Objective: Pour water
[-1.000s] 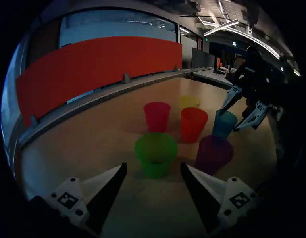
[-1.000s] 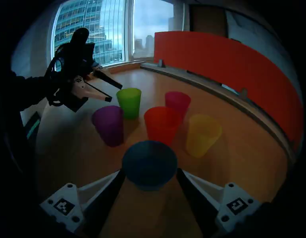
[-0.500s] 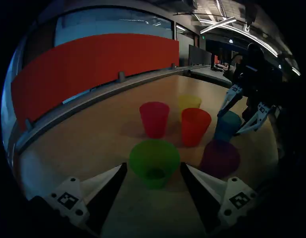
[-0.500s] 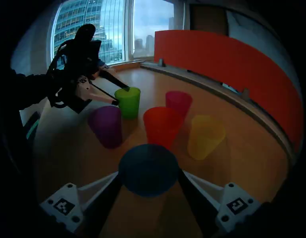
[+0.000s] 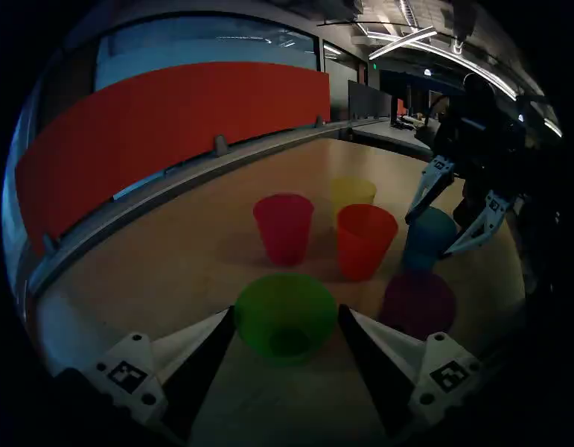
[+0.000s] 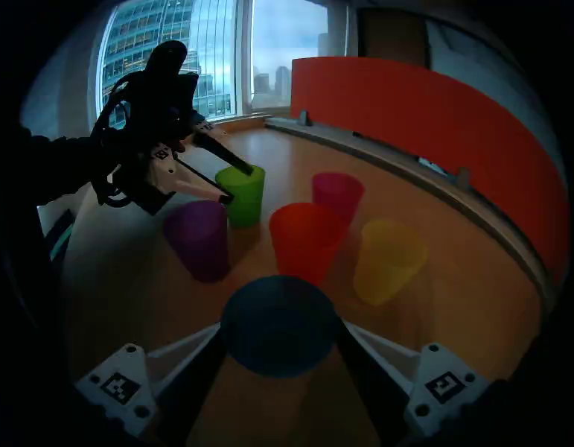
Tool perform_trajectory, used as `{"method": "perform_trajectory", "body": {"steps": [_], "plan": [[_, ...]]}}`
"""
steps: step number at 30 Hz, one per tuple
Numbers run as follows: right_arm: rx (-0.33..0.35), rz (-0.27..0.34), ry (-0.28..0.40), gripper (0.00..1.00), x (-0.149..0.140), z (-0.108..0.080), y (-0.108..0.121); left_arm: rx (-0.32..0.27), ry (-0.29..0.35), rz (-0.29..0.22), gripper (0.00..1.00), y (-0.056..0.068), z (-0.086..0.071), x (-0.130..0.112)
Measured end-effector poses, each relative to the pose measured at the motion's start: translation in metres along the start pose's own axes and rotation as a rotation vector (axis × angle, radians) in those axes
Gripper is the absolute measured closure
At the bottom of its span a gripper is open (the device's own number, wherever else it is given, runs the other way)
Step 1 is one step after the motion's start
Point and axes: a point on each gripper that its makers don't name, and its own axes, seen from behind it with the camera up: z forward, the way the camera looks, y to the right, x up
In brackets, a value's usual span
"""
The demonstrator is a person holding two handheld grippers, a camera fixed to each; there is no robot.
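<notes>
Held the left hand-held gripper (image 5: 287, 308) low over the surface (image 5: 175, 261), fingers spread wide, one on each side of the green cup (image 5: 287, 335). Had the cup standing upright between them, close to the tips. Looked loose, not squeezing; could not tell if either finger touched the cup's side. Held the right hand-held gripper (image 6: 279, 325) the same way around the blue cup (image 6: 278, 339), fingers wide apart too, with the cup upright in the gap. Probably lined both up like this to grab one cup in each, then lift one and tip it into the other. Had the pink cup (image 5: 284, 227), the orange cup (image 5: 365, 238), the yellow cup (image 5: 355, 190) and the purple cup (image 5: 418, 304) bunched close by, so would need care not to bump them. Could not tell if any cup had water in it.
</notes>
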Motion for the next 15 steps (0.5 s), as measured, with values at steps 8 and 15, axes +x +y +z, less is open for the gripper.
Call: {"method": "perform_trajectory", "body": {"steps": [8, 15], "plan": [[0.003, -0.001, -0.002, 0.00, -0.0010, 0.0025, -0.0002, -0.001, -0.009, -0.014, 0.11, 0.0000, 0.0040, -0.0021], [0.005, 0.000, -0.002, 0.00, -0.0004, 0.0036, 0.0003, -0.007, -0.008, -0.014, 0.11, 0.0015, 0.0042, -0.0024]]}}
